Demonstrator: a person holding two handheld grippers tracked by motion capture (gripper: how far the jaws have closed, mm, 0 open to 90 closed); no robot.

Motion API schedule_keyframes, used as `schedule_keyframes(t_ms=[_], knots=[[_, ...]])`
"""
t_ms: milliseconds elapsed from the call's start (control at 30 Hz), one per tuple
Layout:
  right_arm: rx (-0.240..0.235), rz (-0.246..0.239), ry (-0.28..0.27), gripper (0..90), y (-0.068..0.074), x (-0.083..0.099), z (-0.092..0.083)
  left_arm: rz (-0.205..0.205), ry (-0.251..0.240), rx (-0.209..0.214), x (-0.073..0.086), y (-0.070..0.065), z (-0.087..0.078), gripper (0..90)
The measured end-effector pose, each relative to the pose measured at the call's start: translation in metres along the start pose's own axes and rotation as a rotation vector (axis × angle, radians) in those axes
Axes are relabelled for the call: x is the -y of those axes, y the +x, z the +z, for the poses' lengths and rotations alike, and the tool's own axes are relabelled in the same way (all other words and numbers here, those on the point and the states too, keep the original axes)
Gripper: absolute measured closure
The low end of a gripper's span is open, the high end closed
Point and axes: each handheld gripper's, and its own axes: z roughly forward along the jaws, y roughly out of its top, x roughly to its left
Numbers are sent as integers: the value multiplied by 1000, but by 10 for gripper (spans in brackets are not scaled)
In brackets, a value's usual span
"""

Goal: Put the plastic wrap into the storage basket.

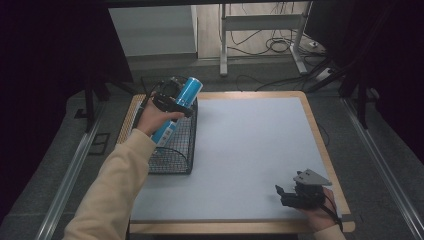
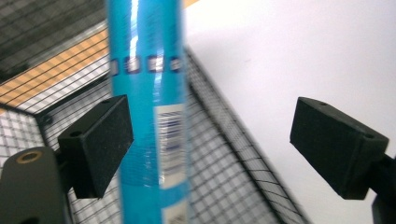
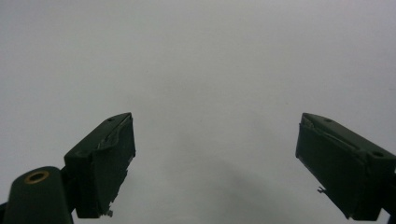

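At the near right edge of the table (image 1: 240, 150), a hand holds the right gripper (image 1: 287, 195) low over the pale grey surface. In the right gripper view its two black jaws stand wide apart with bare grey table between them.

Farther back on the left, a cream sleeve (image 1: 112, 190) reaches forward to the left gripper (image 1: 182, 102), held above a black wire basket (image 1: 175, 155) that sits on the table's left side. A tall blue tube (image 1: 180, 107) stands tilted in the basket, its top leaning away beyond the far rim. In the left gripper view the jaws are spread wide; the blue tube (image 2: 149, 116) sits between them, close beside one pad, the other well clear.
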Motion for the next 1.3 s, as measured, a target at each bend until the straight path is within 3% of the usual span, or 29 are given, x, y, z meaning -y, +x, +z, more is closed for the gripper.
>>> schedule_keyframes(t_ms=[67,100,133,333,400,433,500,600,633,667,700,900,967,1067,1167,1300], knots=[[0,0,-1,121,0,0,0,6,-8,14,0,-3,-4,131],[0,-1,-3,121,0,0,0,28,-6,62,2,-14,-13,130],[0,0,-4,121,0,0,0,52,-11,82,3,-22,-18,129],[-2,-3,-10,121,1,-1,-2,126,-66,161,19,-68,-37,131],[-2,-3,-13,121,2,-1,-2,146,-80,196,28,-83,-39,131],[-2,-3,-13,121,2,-1,-2,146,-80,196,28,-83,-39,131],[-2,-4,-12,121,2,-1,-2,186,-97,234,43,-103,-36,132],[-3,-6,-11,121,3,-1,-2,206,-109,224,53,-116,-34,139],[-3,-6,-11,121,3,-1,-2,217,-109,249,63,-127,-30,138],[-3,-6,-10,121,2,-1,-2,217,-109,249,63,-127,-30,138],[-3,-6,-9,121,2,-1,-1,228,-101,267,74,-137,-25,138],[-1,-5,-9,121,3,-1,-2,236,-76,298,103,-151,-8,138],[0,-7,-8,121,3,-1,-1,233,-99,297,115,-155,-3,139],[1,-10,-9,121,3,-1,-1,228,-95,318,129,-159,5,142],[2,-16,-6,121,3,-1,-1,237,-34,345,143,-164,17,141],[5,-16,-8,121,3,-1,-1,251,-10,325,148,-167,25,141]])
